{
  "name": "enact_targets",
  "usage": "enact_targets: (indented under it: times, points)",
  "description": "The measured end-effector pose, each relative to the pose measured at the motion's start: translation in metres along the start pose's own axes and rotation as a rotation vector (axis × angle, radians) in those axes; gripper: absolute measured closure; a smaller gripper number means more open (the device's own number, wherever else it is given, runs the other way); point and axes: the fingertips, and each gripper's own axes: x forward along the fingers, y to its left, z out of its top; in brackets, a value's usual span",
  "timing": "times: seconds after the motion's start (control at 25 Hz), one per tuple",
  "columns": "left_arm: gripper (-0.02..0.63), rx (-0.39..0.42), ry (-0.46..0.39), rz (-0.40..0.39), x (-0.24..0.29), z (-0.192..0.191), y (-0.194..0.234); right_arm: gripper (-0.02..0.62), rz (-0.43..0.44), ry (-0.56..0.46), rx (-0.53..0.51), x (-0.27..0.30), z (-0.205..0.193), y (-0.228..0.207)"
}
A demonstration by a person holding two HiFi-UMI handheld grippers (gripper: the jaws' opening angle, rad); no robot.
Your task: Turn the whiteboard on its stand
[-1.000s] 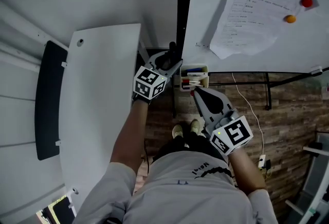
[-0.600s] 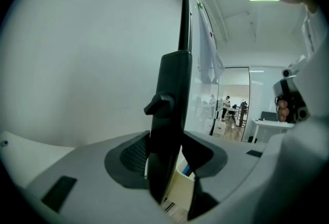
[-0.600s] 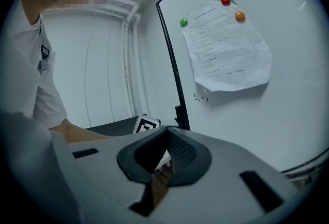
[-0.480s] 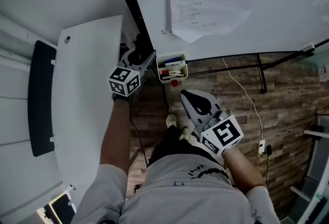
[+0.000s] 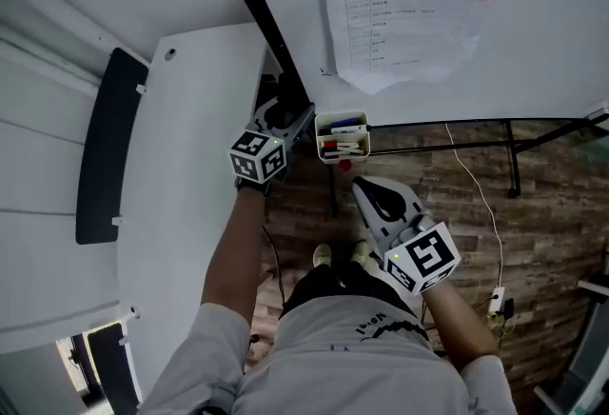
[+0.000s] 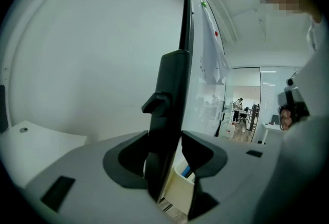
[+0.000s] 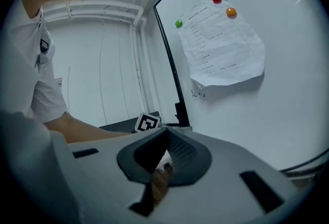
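The whiteboard (image 5: 533, 51) fills the top right of the head view, with a paper sheet (image 5: 409, 13) held on it by coloured magnets. Its black side frame (image 5: 257, 4) runs slanting down to my left gripper (image 5: 285, 113), which is shut on that frame just above the white marker tray (image 5: 343, 137). In the left gripper view the black frame (image 6: 172, 99) stands upright between the jaws of the left gripper (image 6: 167, 146), both pads against it. My right gripper (image 5: 366, 187) hangs below the tray, apart from the board, shut and holding nothing. The right gripper view looks at the whiteboard's face (image 7: 267, 110).
A white tabletop (image 5: 181, 213) with a dark panel (image 5: 105, 147) beside it lies to the left. The stand's black bars (image 5: 457, 126) cross under the board. A white cable (image 5: 481, 204) trails over the wood floor (image 5: 542, 213). The person's shoes (image 5: 324, 256) stand below.
The board's black edge has gone from upright to slanted in the head view, and the board has swung with it. The left gripper has kept its hold; the right has stayed low and free.
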Motion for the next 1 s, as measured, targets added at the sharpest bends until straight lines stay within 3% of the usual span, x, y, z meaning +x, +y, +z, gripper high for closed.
enact_targets:
  times: [0.48, 1.0]
  points:
    - [0.408, -0.043, -0.030, -0.037, -0.005, 0.002, -0.001, 0.584, 0.005, 0.012, 0.003, 0.049, 0.002, 0.024]
    - [0.408, -0.076, -0.093, -0.043, -0.066, 0.013, -0.026, 0.584, -0.096, 0.001, 0.007, 0.048, 0.003, 0.068]
